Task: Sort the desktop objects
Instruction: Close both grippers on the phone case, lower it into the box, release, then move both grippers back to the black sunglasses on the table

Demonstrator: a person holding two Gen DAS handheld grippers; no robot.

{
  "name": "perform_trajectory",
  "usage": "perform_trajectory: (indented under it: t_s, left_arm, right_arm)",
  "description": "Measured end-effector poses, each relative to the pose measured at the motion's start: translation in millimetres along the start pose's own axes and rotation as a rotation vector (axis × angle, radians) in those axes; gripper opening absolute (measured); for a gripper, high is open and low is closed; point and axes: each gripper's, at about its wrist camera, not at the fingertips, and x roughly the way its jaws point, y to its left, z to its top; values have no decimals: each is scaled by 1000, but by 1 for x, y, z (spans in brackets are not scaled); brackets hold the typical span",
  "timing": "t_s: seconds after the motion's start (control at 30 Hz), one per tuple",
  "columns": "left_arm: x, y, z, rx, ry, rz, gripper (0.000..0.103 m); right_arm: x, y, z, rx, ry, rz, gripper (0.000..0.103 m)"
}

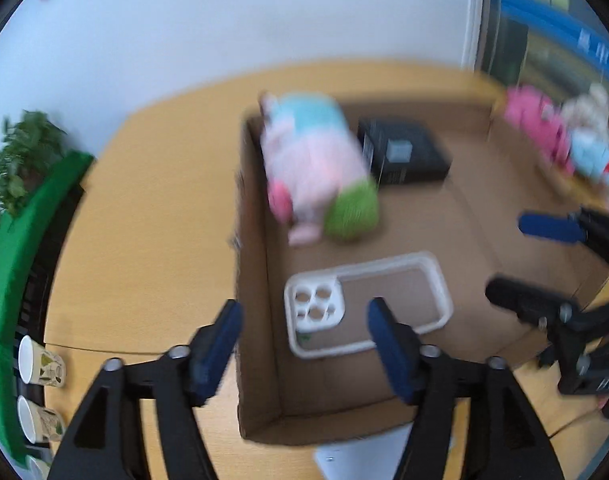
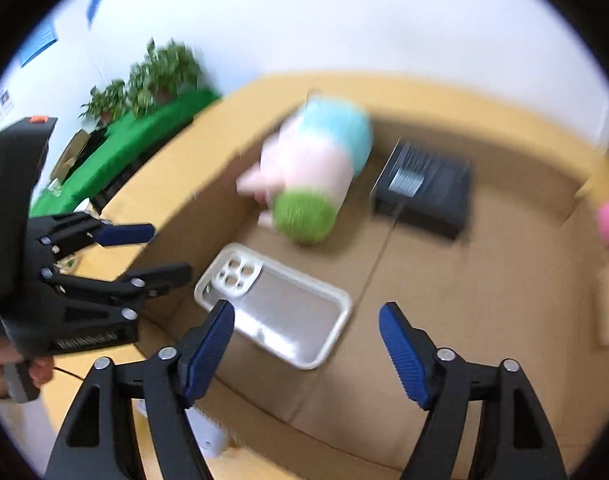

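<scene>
A shallow cardboard box (image 1: 256, 264) (image 2: 484, 320) lies on the wooden desk. Inside it are a white phone case (image 1: 364, 300) (image 2: 276, 312), a pink, blue and green plush toy (image 1: 316, 168) (image 2: 316, 172) and a black box (image 1: 408, 152) (image 2: 428, 188). My left gripper (image 1: 304, 328) is open and empty above the box's near left wall, by the phone case; it also shows in the right wrist view (image 2: 160, 248). My right gripper (image 2: 308, 336) is open and empty over the box, near the case; it also shows in the left wrist view (image 1: 508, 256).
More plush toys, pink (image 1: 532, 120) and white-blue (image 1: 592, 140), sit beyond the box's far right corner. Paper cups (image 1: 40, 364) stand at the desk's left edge beside a green surface (image 1: 28, 232) with plants (image 2: 160, 76). A white object (image 1: 360, 456) lies before the box.
</scene>
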Motion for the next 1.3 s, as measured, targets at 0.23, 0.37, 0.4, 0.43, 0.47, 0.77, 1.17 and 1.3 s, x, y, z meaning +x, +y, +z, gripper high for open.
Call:
perform_trajectory:
  t_s: [0.23, 0.37, 0.4, 0.43, 0.47, 0.77, 1.17, 1.3]
  left_arm:
    - [-69, -23, -25, -197, -326, -158, 101]
    - [-68, -51, -37, -200, -343, -200, 101]
    - [-69, -56, -40, -200, -347, -203, 101]
    - [-70, -60, -44, -197, -350, -200, 101]
    - [-70, -65, -46, -193, -349, -197, 101]
    - [-70, -82, -47, -136, -348, -198, 101]
    - [-56, -96, -64, -62, -306, -259, 101]
    - [-47, -106, -80, -31, -274, -305, 101]
  right_arm:
    - [-75, 17, -44, -53, -259, -188, 85]
    - [-81, 16, -66, -31, -288, -204, 85]
    - [-84, 12, -72, -22, -293, -199, 85]
    - [-85, 8, -76, -15, -294, -190, 85]
    - [-86, 4, -80, -8, -289, -186, 85]
    - [-97, -16, -91, 43, -281, -168, 85]
    - [-101, -62, -128, 41, -209, 34, 85]
    - [-100, -113, -163, 124, -122, 14, 85]
